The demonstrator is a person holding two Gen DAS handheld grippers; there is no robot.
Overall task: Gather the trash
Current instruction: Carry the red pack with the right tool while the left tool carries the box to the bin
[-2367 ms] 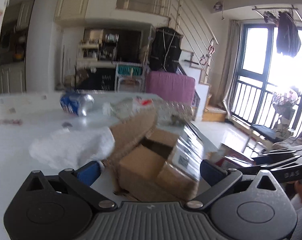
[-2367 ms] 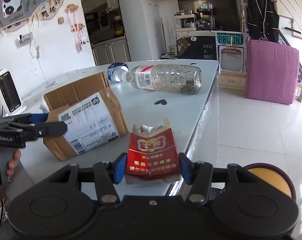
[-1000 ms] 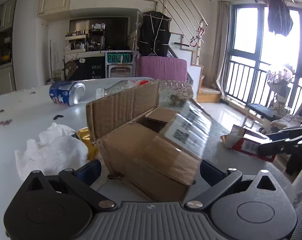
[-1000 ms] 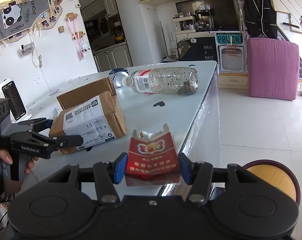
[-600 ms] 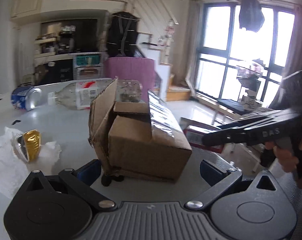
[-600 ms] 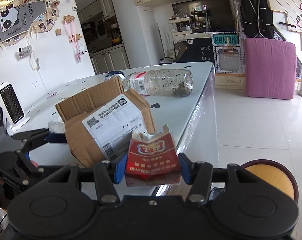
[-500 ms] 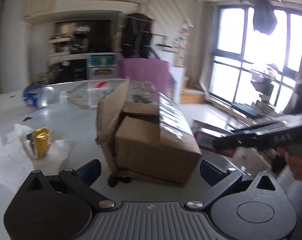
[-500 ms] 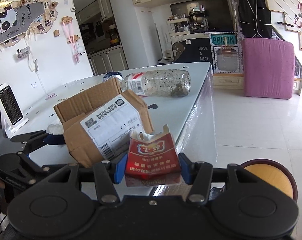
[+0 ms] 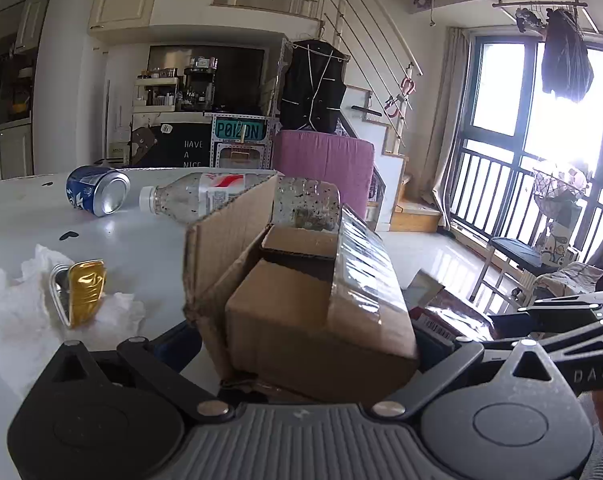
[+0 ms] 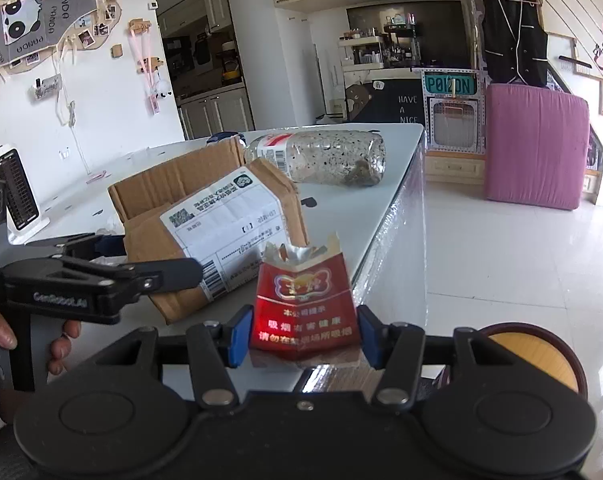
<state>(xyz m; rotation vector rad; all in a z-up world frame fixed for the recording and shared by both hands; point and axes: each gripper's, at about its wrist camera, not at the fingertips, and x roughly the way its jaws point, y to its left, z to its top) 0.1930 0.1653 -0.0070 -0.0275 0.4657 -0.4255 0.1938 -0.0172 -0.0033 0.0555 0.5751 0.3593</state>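
At lower left of the right wrist view, my left tool (image 10: pixel 157 256) is clasping the cardboard box (image 10: pixel 221 220) between its spread fingers on the white bench (image 10: pixel 385 184). At lower centre, my right tool (image 10: pixel 301 336) is pinching the torn red cigarette pack (image 10: pixel 305 308), jaws partly parted, over the bench's edge.

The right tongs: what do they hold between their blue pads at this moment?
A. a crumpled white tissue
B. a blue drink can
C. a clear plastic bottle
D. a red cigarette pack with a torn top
D: in the right wrist view the right tongs have their blue pads pressed on both sides of the red cigarette pack, while the plastic bottle lies far back on the white table.
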